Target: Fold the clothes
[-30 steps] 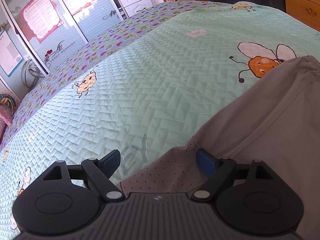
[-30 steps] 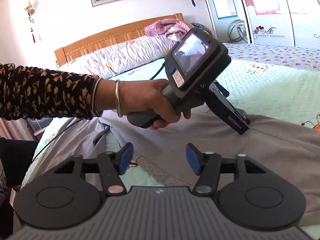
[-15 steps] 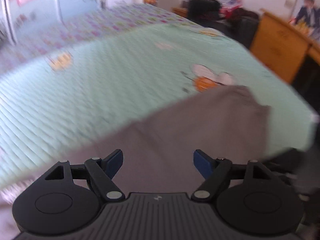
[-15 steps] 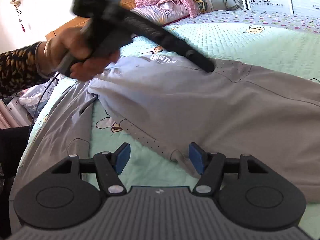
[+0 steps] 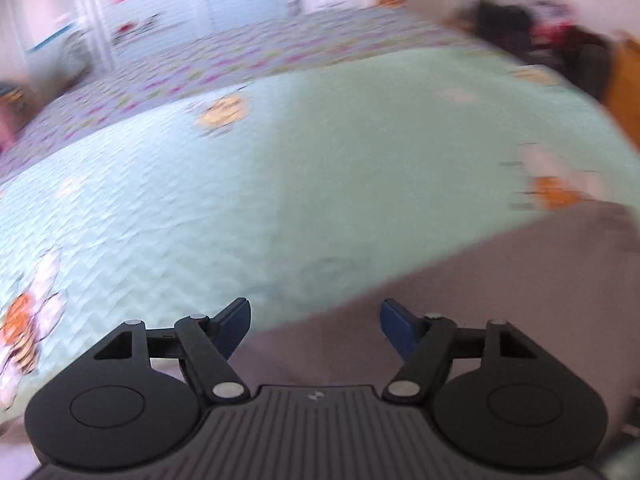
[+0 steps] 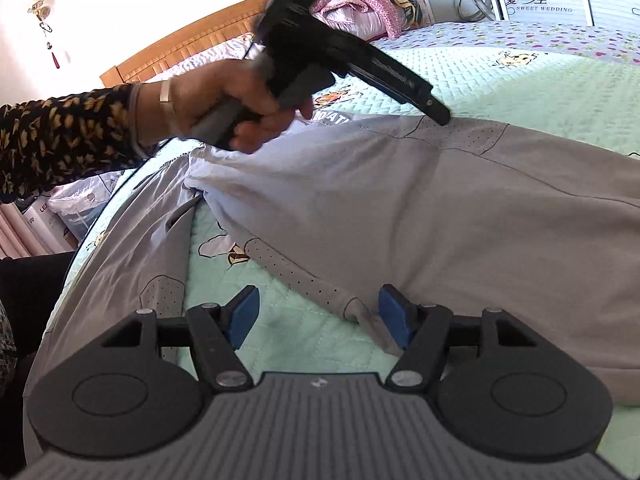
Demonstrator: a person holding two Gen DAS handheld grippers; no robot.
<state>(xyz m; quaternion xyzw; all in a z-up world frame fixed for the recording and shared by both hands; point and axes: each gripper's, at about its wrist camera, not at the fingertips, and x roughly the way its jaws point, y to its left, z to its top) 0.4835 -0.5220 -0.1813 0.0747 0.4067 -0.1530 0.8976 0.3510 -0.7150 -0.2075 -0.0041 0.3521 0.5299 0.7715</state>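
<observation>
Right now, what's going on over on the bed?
A person is folding a grey garment spread on a green quilted bedspread. The left gripper, open and gripping nothing, is held over the garment's far edge; the left wrist view is motion-blurred. The right gripper is open low over the near edge, with a perforated sleeve lying between its jaws, not yet pinched. No fold is visibly made so far.

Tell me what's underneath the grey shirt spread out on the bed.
The grey shirt lies on a mint-green quilted bedspread printed with cartoon bees; one bee peeks out beside the sleeve. Whatever the shirt covers is hidden.
</observation>
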